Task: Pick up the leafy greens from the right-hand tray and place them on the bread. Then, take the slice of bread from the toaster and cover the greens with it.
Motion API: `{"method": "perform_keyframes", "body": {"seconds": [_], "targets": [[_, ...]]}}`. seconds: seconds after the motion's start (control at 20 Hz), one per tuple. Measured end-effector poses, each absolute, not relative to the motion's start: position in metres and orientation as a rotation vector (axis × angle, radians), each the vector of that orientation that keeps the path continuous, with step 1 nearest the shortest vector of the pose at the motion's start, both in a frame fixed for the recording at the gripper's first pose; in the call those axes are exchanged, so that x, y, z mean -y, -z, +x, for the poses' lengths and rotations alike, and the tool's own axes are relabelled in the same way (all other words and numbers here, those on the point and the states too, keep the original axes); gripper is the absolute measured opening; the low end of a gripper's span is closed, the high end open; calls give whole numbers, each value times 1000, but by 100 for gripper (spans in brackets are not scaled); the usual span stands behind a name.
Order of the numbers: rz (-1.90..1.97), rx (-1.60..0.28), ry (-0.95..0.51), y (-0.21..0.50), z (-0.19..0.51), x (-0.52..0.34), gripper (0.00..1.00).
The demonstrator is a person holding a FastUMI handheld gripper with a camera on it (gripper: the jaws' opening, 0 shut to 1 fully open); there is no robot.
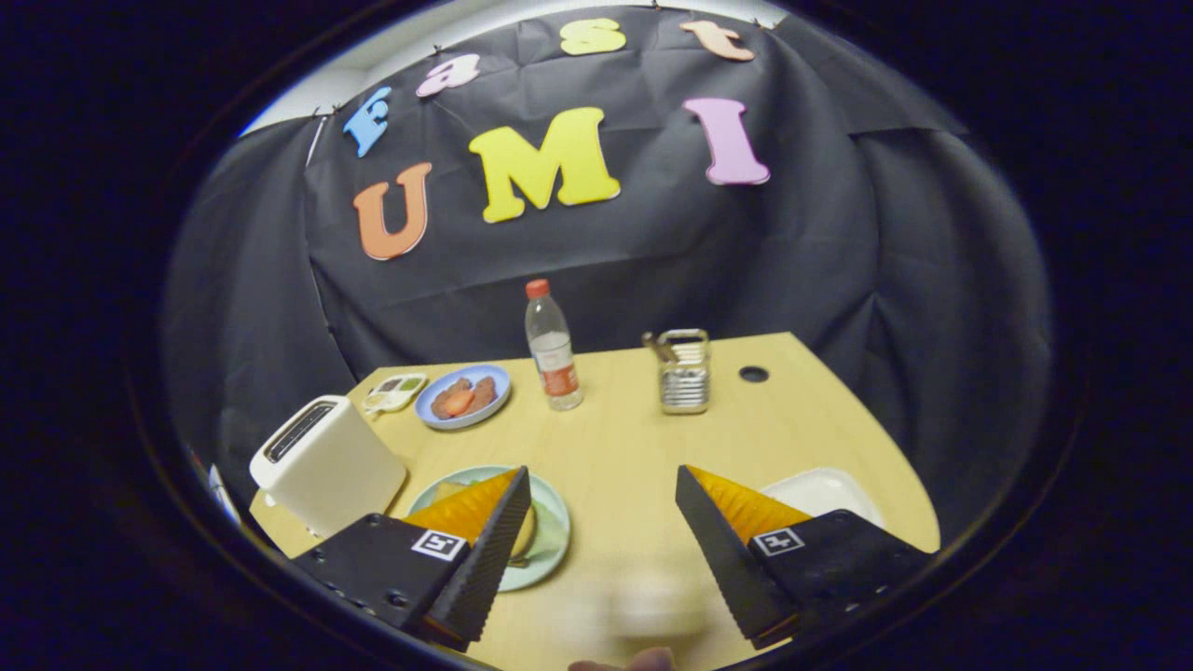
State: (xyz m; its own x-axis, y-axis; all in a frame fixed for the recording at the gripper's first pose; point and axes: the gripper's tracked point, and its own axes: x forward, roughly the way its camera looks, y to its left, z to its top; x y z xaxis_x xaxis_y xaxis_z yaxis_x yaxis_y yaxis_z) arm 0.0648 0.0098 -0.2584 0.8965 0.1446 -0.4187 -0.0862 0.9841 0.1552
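Gripper (602, 527) hangs w/ fingers spread wide, holding nothing. White tray (820, 489) (greens not discernible in it) sits just beyond the right finger; green plate (550, 545) w/ bread lies behind the left finger, toaster (326, 461) beside it.

— How is the light behaving?
— Dim, even light is falling from above onto the table (634, 447); shadows are staying soft.
— Sharpness?
— Fisheye is bending the far edges, and a near pale smear is blurring.
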Motion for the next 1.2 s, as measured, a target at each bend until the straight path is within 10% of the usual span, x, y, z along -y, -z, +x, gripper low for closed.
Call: {"method": "perform_keyframes", "body": {"seconds": [0.55,1.2], "targets": [[55,-143,62,82,-20,149,96],[46,-52,106,12,-65,94,96]]}}
